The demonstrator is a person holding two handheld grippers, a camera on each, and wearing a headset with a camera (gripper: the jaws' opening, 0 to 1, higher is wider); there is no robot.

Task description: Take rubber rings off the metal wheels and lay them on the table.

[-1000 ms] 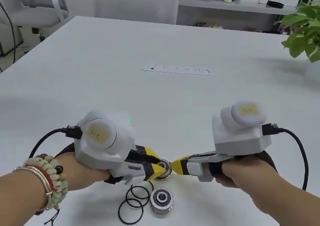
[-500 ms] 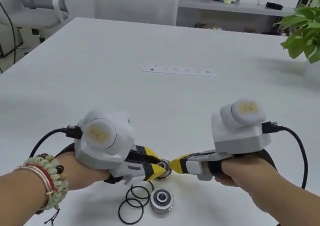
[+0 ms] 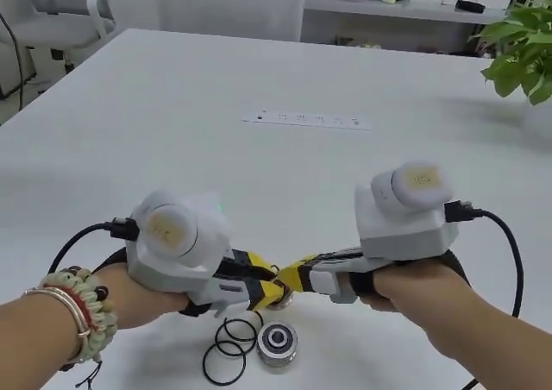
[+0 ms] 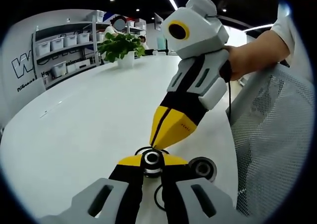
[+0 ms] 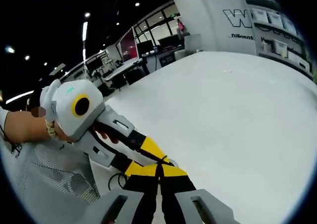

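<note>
Left gripper (image 3: 272, 293): jaws clamped on a wheel (image 4: 152, 160). Right gripper (image 3: 290, 278): jaws pressed together, tips meeting that wheel at its 12 o'clock in the left gripper view; whether they pinch a ring, cannot tell. Second wheel (image 3: 278, 342): on the table (image 3: 259, 166), at 6 o'clock of the tips. Loose rings (image 3: 228, 355): at its 9 o'clock.

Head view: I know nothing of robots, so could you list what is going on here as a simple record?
left gripper: shut on a metal wheel
right gripper: jaws shut, tip at that wheel
second wheel: lying on the table
rubber rings: black, loose, overlapping, beside the second wheel
background: power strip, plant
</note>
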